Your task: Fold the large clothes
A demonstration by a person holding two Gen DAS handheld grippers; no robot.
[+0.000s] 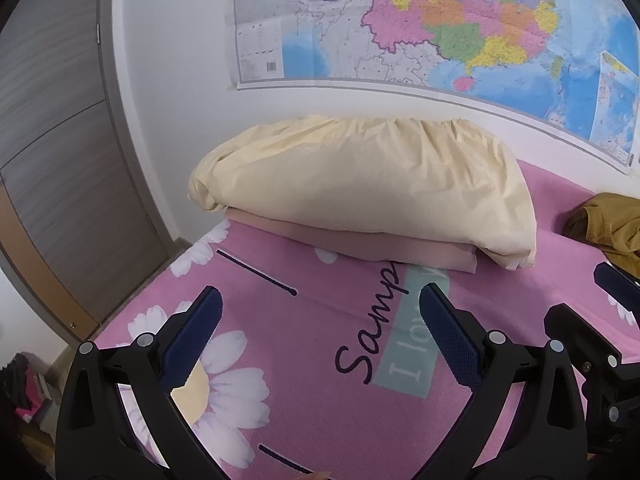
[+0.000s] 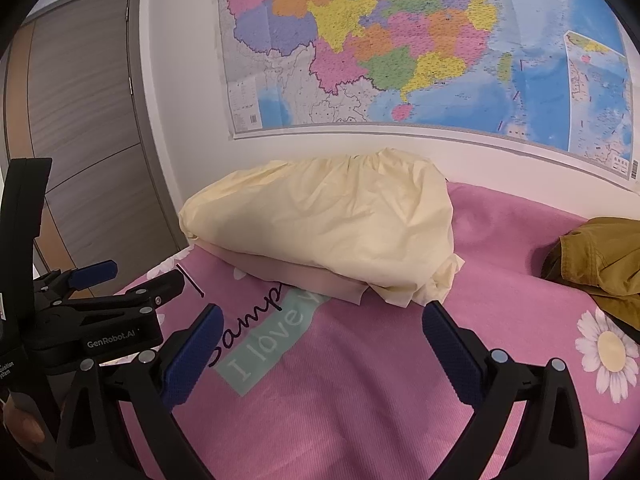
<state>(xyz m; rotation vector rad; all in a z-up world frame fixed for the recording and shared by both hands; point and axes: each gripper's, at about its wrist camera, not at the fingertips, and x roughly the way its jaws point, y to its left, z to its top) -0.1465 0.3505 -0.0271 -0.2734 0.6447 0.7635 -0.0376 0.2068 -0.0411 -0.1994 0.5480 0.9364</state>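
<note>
A mustard-brown garment (image 1: 608, 228) (image 2: 600, 264) lies crumpled on the pink bed at the far right edge of both views. My left gripper (image 1: 320, 300) hovers open over the pink flowered bedspread (image 1: 320, 400), with nothing between its blue-padded fingers. My right gripper (image 2: 322, 316) is also open and empty, low over the bedspread (image 2: 380, 380). The garment sits to the right of and beyond both grippers. The left gripper also shows at the left of the right wrist view (image 2: 120, 284), and a part of the right gripper shows at the right of the left wrist view.
A cream pillow (image 1: 360, 188) (image 2: 320, 228) rests on a folded pale-pink cloth (image 1: 380, 246) against the wall ahead. A large coloured map (image 2: 400, 48) hangs above. A grey door (image 1: 60, 160) stands to the left.
</note>
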